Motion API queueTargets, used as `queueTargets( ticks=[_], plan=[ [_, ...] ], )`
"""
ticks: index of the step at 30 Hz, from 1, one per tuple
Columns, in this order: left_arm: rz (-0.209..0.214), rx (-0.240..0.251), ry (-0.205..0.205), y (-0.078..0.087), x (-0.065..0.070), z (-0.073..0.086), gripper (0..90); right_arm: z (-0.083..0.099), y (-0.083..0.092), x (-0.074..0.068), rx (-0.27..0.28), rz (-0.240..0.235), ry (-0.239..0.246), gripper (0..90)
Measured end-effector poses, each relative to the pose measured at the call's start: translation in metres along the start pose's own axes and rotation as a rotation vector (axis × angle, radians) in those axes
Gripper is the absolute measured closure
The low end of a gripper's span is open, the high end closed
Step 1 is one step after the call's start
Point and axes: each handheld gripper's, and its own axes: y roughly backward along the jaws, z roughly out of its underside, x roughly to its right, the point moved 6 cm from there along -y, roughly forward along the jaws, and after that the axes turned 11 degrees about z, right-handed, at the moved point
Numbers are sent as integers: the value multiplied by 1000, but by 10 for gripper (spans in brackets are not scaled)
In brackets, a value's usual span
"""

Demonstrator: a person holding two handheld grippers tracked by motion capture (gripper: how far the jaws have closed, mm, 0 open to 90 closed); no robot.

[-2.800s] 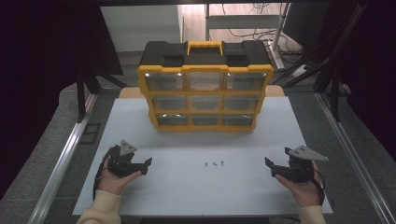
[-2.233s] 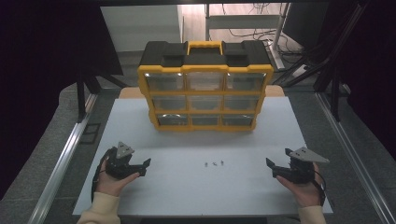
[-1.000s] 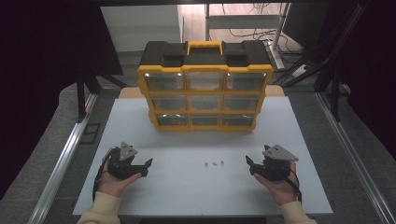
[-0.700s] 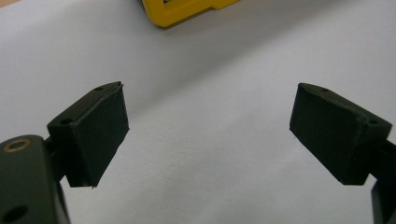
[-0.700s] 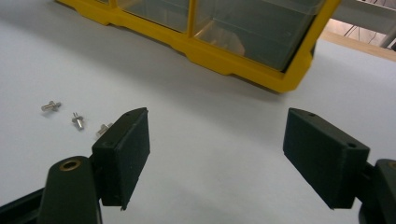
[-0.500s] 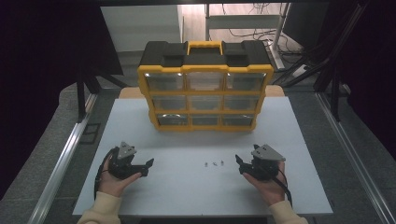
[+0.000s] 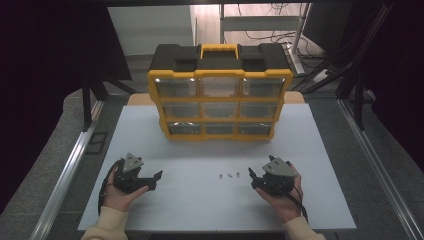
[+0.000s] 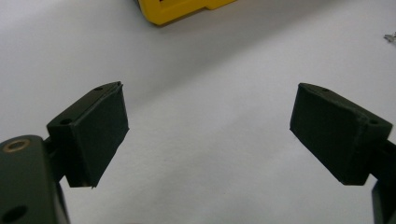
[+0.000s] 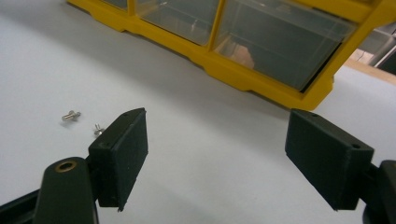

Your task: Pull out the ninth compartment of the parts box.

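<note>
The small metal screws (image 7: 229,175) lie loose on the white surface (image 7: 200,210), near the front edge and roughly midway between the two grippers. Three pieces can be made out in the high view, in a short row.

Right gripper (image 7: 255,178): released, jaws spread wide, nothing between them. It rests low at the near right of the surface, held in the person's right hand (image 7: 281,199). The screws lie just to its left, apart from the jaws. In the right gripper view, two screws (image 9: 71,115) appear left of the left jaw, outside the gap; the jaws point toward the lower right drawer of the organizer.

Left gripper (image 7: 153,180): released, jaws spread wide, empty. It sits at the near left of the surface in the left hand (image 7: 120,194), well apart from the screws, which lie to its right.

The yellow-and-black drawer organizer (image 7: 220,92) stands upright at the far middle of the surface, clear drawers facing the person, well beyond the screws.
</note>
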Motion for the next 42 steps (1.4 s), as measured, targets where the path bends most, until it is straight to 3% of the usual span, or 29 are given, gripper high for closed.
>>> queueTargets(
  ticks=[4, 9, 16, 17, 26, 36, 38, 42],
  plan=[
    [-2, -5, -2, -1, 1, 0, 117, 0, -1, 2, 4, 16, 24, 215],
    [1, -7, -6, -2, 1, 0, 117, -1, -6, 2, 11, 48, 89, 210],
    [19, -16, 0, -3, 1, 1, 118, -5, -6, -2, 33, 33, 146, 199],
    [19, -18, 0, -3, 1, 1, 119, -4, -7, -1, 31, 43, 172, 199],
    [28, -24, -14, -5, 3, 2, 124, -7, -8, 3, 27, 77, 191, 212],
    [23, -24, -16, -5, 2, 3, 125, -7, -12, 6, 42, 144, 290, 202],
    [19, -24, -16, -6, 1, 3, 126, -7, -15, 8, 47, 182, 342, 183],
    [13, -16, -16, -6, 1, 2, 127, -7, -17, 8, 48, 202, 369, 185]
  ],
)
